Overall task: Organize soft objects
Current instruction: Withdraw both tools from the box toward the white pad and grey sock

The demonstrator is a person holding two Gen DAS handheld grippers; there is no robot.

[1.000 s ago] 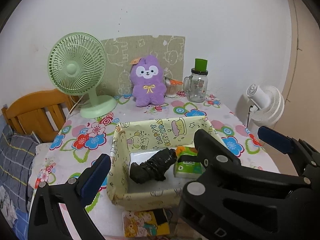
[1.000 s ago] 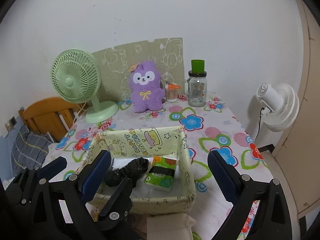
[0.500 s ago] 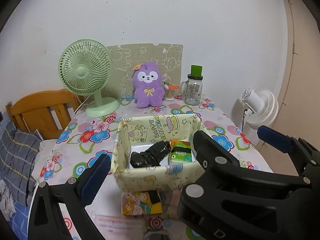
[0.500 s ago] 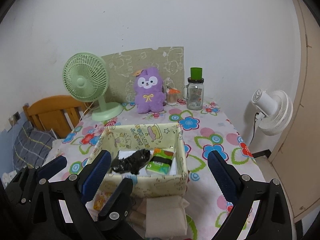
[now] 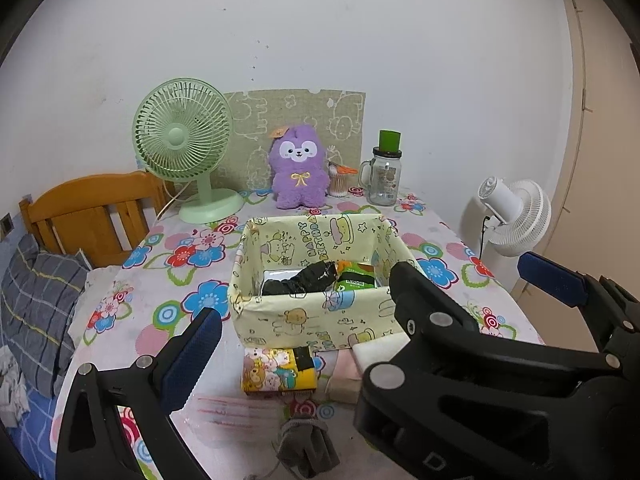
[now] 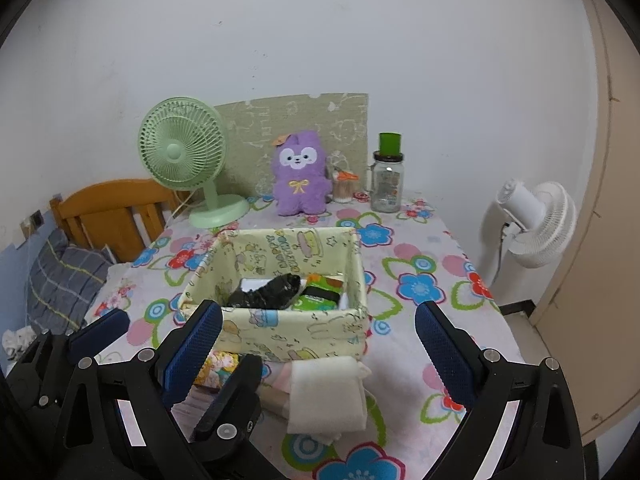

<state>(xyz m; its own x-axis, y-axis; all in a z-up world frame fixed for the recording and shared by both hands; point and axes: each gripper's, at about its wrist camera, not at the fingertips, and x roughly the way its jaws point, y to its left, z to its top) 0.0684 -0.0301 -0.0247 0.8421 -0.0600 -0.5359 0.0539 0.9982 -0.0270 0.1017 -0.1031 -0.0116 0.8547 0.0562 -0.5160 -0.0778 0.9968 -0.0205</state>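
Observation:
A pale yellow cartoon-print fabric box (image 5: 316,320) (image 6: 280,332) stands mid-table. Inside lie a black crumpled bundle (image 5: 304,278) (image 6: 266,292) and a green tissue pack (image 5: 356,278) (image 6: 316,300). In front of the box lie a yellow cartoon tissue pack (image 5: 278,370), a white folded cloth (image 6: 326,394), a pink pad (image 5: 344,376) and a grey cloth (image 5: 306,446). A purple plush (image 5: 298,168) (image 6: 300,172) sits at the back. My left gripper (image 5: 372,312) and right gripper (image 6: 318,340) are open and empty, held back from the box over the near table edge.
A green desk fan (image 5: 188,148) stands back left, a glass jar with a green lid (image 5: 386,172) back right, a cotton-swab cup (image 5: 339,184) beside the plush. A white fan (image 5: 516,216) stands right of the table. A wooden chair (image 5: 88,212) and plaid pillow (image 5: 36,304) are left.
Both grippers have pulled back and up from the box. The items in front of the box, hidden before, have come into view. Both stay open.

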